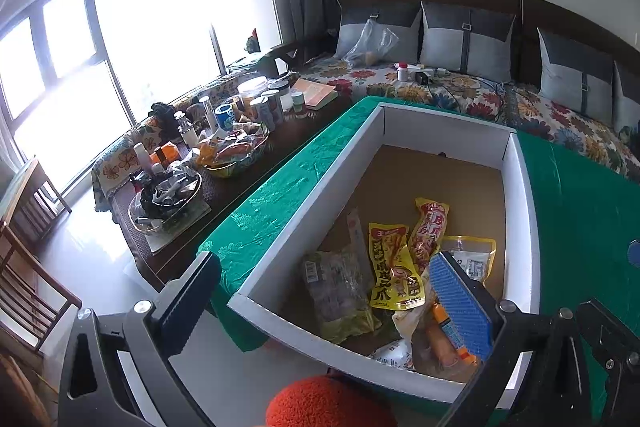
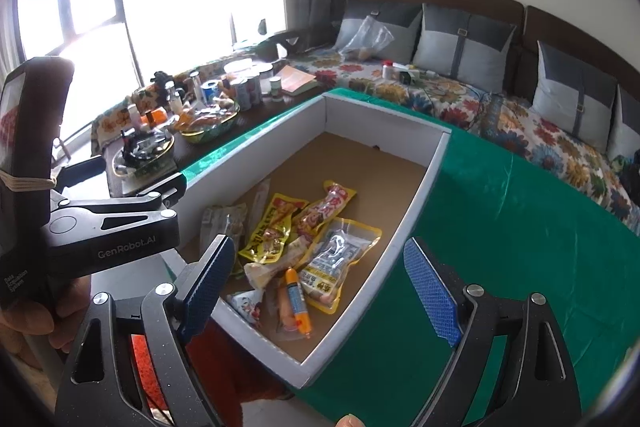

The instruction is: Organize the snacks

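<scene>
In the lower middle of both views sits the box [image 1: 308,195], white-walled with a brown floor, on the green cloth [image 1: 580,195] of my worktop. The snacks are already inside it, heaped toward the near end: two yellow packs [image 2: 272,227], a clear pouch [image 2: 336,259], a sausage [image 2: 298,301], a greenish bag [image 1: 340,291] and a small white packet [image 2: 248,305]. The far half of the floor is bare.

My left tool [image 1: 328,311] is released, its fingers spread wide — the blue pad [image 1: 460,307] hangs over the near right corner of the box above the sausage, the other finger outside the left wall. It holds nothing. My right tool [image 2: 320,291] is also released and empty, one pad just over the near left wall, the other over the cloth at right.

I judge the gathering mostly done and the tidying still to do — the packs overlap and lie at odd angles. To do it well I would take one pack at a time, starting with whatever lies on top, gripping by a flat sealed edge, not the bulging middle, so the film does not slip. I would lay each flat toward the bare far end, side by side. The sausage is round and may roll, so I would pinch it across its middle. I would keep the idle tool clear of the walls so the box does not shift on the cloth.
</scene>
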Motion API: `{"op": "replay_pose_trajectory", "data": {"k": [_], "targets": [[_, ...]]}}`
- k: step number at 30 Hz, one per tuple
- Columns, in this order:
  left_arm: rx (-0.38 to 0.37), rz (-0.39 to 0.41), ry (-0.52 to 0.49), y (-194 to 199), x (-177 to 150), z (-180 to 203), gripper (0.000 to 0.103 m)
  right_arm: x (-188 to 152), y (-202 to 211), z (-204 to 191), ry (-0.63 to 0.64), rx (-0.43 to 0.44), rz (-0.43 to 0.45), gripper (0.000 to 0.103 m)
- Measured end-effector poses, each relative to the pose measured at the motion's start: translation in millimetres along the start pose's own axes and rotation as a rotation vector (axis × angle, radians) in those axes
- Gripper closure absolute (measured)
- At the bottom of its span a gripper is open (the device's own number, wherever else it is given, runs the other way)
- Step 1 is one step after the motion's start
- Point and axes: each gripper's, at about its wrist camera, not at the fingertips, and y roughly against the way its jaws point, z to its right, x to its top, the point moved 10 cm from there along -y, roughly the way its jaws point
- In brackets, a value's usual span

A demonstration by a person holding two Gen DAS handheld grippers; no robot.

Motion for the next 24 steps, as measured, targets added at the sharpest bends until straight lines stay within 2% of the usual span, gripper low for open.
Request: {"op": "replay_pose_trajectory", "data": {"k": [19, 24], "targets": [[0.009, -0.018, 0.002, -14.2, -3.5, -7.2, 0.0, -3.8, -8.2, -6.6, 0.002, 0.009, -0.019, 0.014], [0.016, 0.01, -0.004, -9.8, -0.3, -6.6, 0.0, -4.8, -7.6, -8.3, 0.001, 0.016, -0.018, 0.014]]}}
